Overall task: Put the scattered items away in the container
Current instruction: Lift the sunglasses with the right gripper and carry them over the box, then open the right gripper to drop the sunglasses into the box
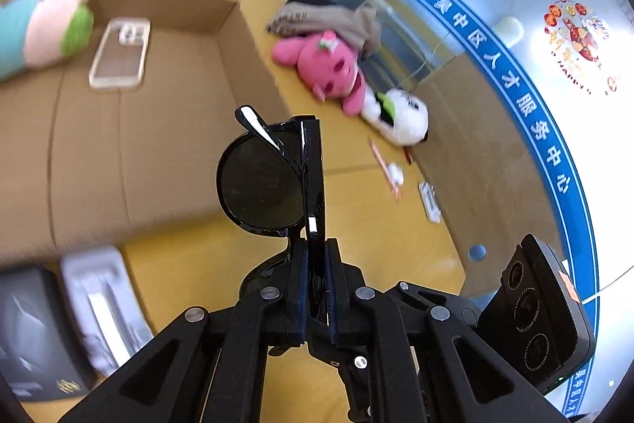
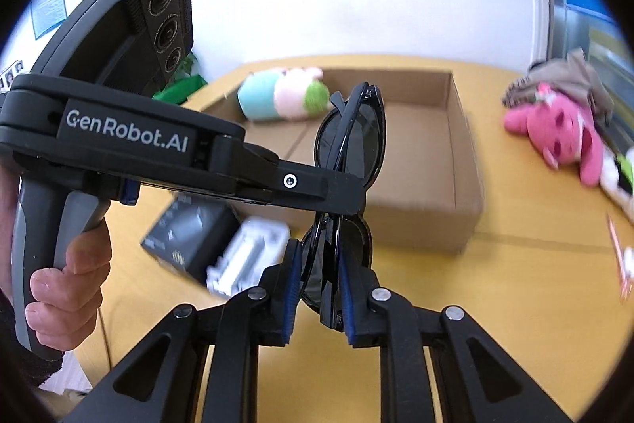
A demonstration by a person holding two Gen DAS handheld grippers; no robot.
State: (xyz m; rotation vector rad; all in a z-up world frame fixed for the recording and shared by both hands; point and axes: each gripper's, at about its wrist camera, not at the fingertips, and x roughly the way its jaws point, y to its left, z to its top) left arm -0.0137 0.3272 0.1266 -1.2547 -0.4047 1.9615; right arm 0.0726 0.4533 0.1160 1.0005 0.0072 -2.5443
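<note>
Two grippers, left gripper and right gripper, clamp the light, scratch-prone folded sunglasses mid-frame by the rigid frame, the safest hold.

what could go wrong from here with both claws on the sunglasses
1. The left claw and right claw both clamp the folded sunglasses; if the hands pull apart or twist differently, the frame or hinge could bend or snap.
2. Each grip looks thin, on frame and lens, so the sunglasses might slip out short of the cardboard box.
3. A hard drop into the box could hit the clear phone case and scratch the lens.
</note>
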